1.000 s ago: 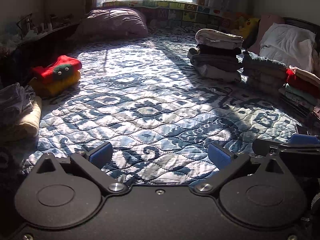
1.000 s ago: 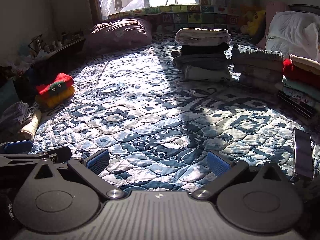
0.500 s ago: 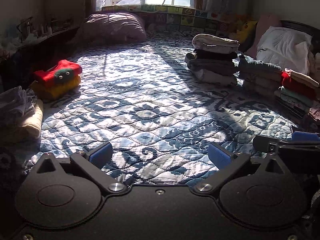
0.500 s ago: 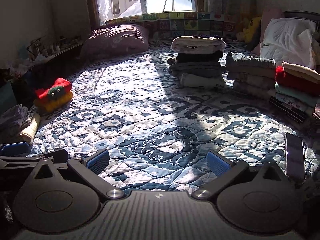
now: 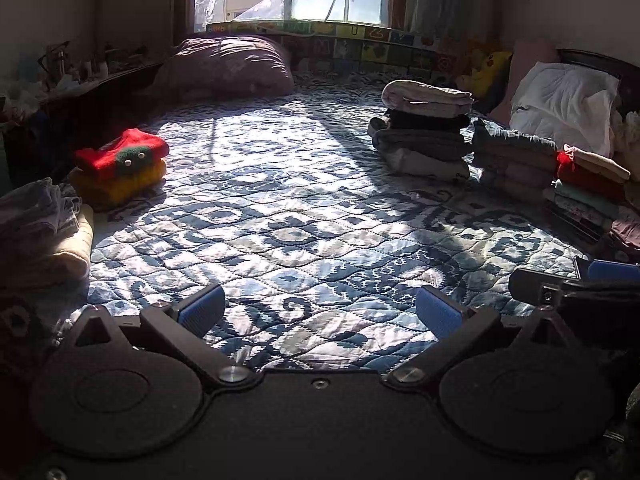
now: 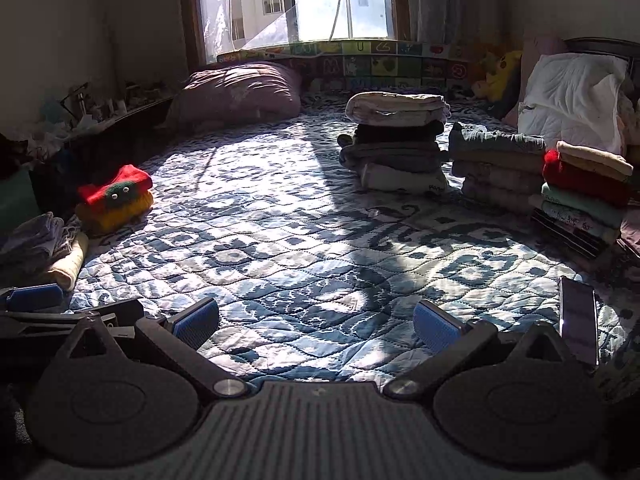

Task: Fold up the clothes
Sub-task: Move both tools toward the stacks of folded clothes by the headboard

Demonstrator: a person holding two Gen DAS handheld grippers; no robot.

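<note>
Sunlit quilt (image 5: pixel 304 216) fills the left wrist view; the left gripper (image 5: pixel 320 312) gapes wide, holding nothing, with folded stacks (image 5: pixel 424 132) far right.

Right wrist view: the right gripper (image 6: pixel 316 324) is likewise spread and empty. Next likely means fetching the loose pile (image 6: pixel 40 244), half cut off at the left.

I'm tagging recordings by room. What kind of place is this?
Most likely a home bedroom: a blue patterned quilted bedspread, a purple pillow beneath the window, and stacks of folded clothes.

Letter "U" legible on alphabet mat (image 6: pixel 362 47) at windowsill; other tiles unreadable.
</note>
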